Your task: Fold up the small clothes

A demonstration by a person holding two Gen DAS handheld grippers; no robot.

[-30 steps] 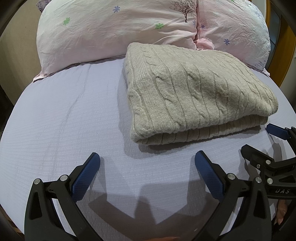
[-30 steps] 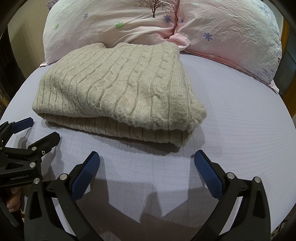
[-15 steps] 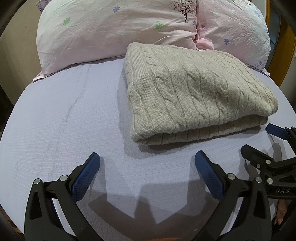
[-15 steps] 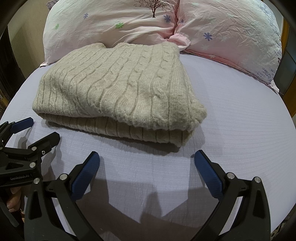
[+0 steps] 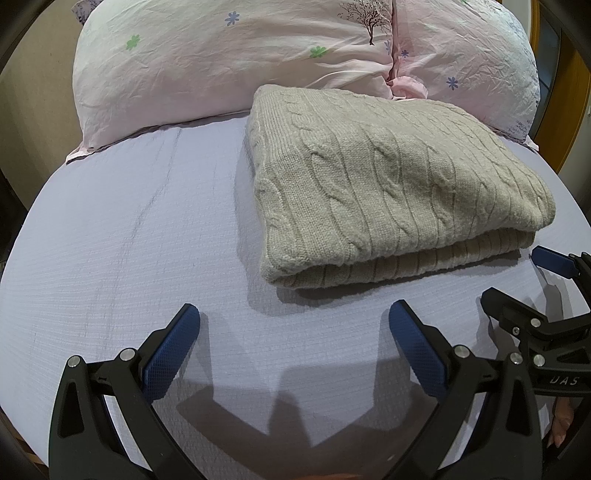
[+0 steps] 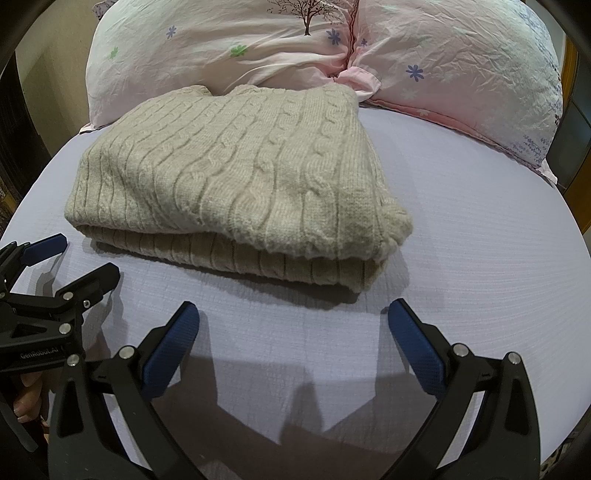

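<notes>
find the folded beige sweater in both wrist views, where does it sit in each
Left wrist view: the folded sweater lies right of centre, beyond the open left gripper, its stacked edge facing the camera.
Right wrist view: the sweater lies left of centre, beyond the open right gripper.
Shared landmark: the pink pillow seam with the small tree print, directly behind the sweater in both views.

Our left claw (image 5: 293, 321): jaws spread wide, blue pads (image 5: 171, 352) facing inward, nothing between them. Our right claw (image 6: 293, 321): same wide spread, nothing gripped. Claws side by side, level, both pointing forward. Fingers of our left hand (image 6: 26, 397) visible behind left claw's body.
</notes>
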